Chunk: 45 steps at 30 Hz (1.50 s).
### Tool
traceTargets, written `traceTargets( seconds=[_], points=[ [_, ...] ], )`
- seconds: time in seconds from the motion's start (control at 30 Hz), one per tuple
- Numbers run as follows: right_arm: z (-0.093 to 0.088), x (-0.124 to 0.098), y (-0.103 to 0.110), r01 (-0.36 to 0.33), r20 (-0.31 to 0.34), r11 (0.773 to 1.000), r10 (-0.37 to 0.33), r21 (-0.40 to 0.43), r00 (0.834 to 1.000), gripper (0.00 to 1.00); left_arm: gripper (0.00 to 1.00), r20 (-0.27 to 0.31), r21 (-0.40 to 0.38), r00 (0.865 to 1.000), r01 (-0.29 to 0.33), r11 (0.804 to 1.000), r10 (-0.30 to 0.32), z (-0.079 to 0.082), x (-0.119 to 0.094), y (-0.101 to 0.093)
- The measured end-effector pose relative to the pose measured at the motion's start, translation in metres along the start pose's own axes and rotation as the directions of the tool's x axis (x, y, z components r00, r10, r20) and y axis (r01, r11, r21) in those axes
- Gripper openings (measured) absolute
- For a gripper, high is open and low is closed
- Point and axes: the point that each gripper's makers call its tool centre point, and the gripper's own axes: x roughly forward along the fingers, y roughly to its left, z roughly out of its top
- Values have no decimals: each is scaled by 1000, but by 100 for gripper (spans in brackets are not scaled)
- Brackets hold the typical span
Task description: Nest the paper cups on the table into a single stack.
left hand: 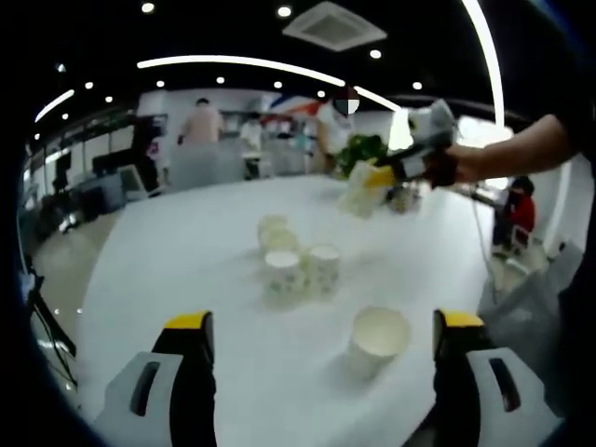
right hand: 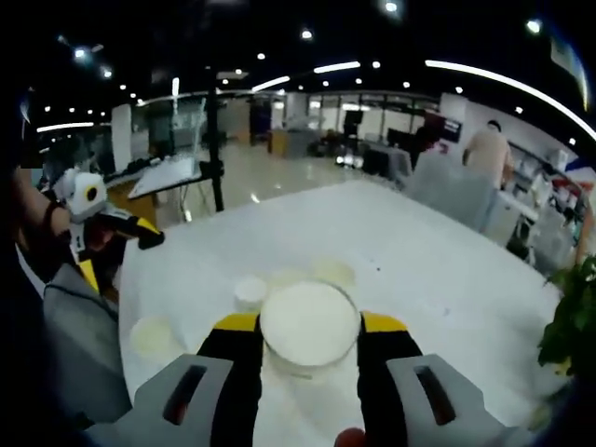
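We have the right hand-held gripper [right hand: 308, 346] clamped on a cup [right hand: 309, 325], lifted over the desk [right hand: 438, 261]. Left hand-held gripper [left hand: 321, 340] is open, empty, with a lone cup [left hand: 377, 342] between its jaws; the cluster [left hand: 293, 259] sits ahead. Risks: squeeze ovalises the rim so it jams, or a tilted drop topples the cluster.

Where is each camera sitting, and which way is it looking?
Left gripper view: rides on the left gripper, looking across the white table at loose paper cups; the right gripper holds a cup up ahead.
Right gripper view: rides on the right gripper, looking down on the cup in its jaws; the left gripper sits at the left.
Shared: the table, the cups, both grippers.
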Motion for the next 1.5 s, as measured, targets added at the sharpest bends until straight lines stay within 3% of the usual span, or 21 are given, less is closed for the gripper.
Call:
traceTargets(
  seconds=[0.43,0.67,1.5],
  points=[
    [12,-19,45,-50,57,998,47,47,997,36,98,20,2,1000,24,1000,-24,8,-3,-10],
    [15,-25,68,-71,65,997,69,33,996,36,98,24,20,999,39,999,-39,11,-4,-12],
    [23,-46,118,-124,129,991,115,60,985,36,97,15,51,996,85,995,-86,9,-6,-31]
  ],
)
